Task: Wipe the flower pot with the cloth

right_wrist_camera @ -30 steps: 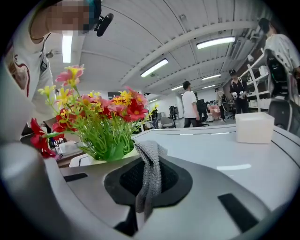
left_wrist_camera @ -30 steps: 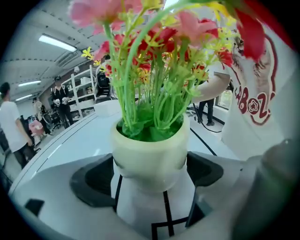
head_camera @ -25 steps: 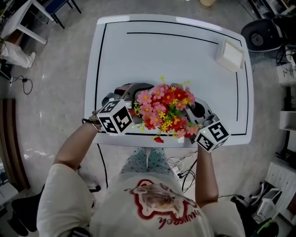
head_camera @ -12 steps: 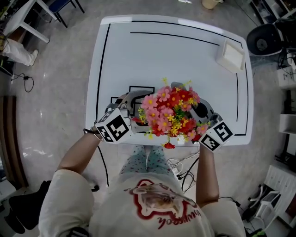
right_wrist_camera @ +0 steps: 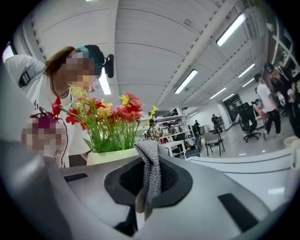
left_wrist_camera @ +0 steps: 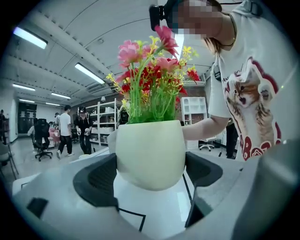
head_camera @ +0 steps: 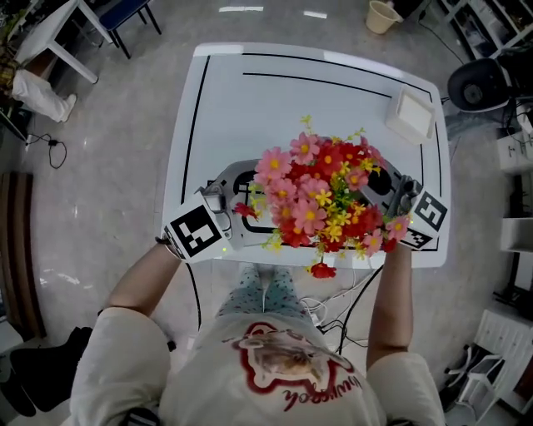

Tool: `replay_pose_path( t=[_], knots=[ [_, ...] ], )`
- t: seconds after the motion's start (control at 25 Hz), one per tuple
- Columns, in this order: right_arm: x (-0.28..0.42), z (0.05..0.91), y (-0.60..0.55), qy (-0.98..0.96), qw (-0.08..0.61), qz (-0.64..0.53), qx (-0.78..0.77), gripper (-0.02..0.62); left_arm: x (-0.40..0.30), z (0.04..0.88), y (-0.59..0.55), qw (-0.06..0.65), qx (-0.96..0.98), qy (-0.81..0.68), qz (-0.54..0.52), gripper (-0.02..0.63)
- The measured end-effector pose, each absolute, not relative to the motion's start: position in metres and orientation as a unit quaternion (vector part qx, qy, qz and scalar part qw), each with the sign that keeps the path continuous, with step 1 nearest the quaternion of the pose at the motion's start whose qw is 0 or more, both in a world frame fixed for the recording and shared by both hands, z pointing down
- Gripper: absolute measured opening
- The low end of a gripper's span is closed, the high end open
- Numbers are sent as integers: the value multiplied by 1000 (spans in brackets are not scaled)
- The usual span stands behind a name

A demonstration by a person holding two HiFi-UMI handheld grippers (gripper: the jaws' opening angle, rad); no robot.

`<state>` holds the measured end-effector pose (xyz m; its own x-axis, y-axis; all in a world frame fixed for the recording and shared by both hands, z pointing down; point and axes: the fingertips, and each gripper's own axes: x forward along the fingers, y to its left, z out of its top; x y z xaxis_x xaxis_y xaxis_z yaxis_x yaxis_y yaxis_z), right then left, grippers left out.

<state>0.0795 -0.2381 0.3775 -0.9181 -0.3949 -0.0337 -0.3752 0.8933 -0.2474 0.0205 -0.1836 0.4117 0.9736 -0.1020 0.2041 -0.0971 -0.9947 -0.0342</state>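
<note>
Left fingers clamp the pot, now lifted rightward (wiping seems imminent). Right fingers pinch the cloth.

A white table marked with black lines fills the middle of the head view. A small square white box sits near its 1 o'clock corner. On the grey floor, a beige bucket stands at 12 o'clock and a black cable lies at 9 o'clock. In the left gripper view, two people stand by white shelves at 9 o'clock, under long ceiling lights.
</note>
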Motion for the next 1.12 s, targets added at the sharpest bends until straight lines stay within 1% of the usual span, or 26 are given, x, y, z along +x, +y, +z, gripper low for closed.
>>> replay_pose_path(
  t=[0.08, 0.24, 0.6, 0.84, 1.0, 1.12],
  knots=[
    [77, 365, -237, 975, 37, -102, -194, 9, 18, 401, -183, 20, -994, 60, -93, 471],
    [89, 338, -227, 980, 53, -75, -178, 9, 17, 376, -193, 10, -994, 93, -59, 471],
    [93, 312, -220, 972, 66, -33, -225, 9, 17, 354, -209, 18, -988, 139, -69, 471],
    [85, 291, -191, 970, 83, -5, -229, 9, 13, 337, -209, 17, -983, 176, -56, 471],
    [82, 272, -177, 967, 109, 6, -229, 9, 15, 320, -209, 16, -981, 188, -39, 471],
    [77, 272, -166, 968, 106, 25, -228, 9, 16, 319, -208, 21, -979, 198, -38, 471]
  ],
)
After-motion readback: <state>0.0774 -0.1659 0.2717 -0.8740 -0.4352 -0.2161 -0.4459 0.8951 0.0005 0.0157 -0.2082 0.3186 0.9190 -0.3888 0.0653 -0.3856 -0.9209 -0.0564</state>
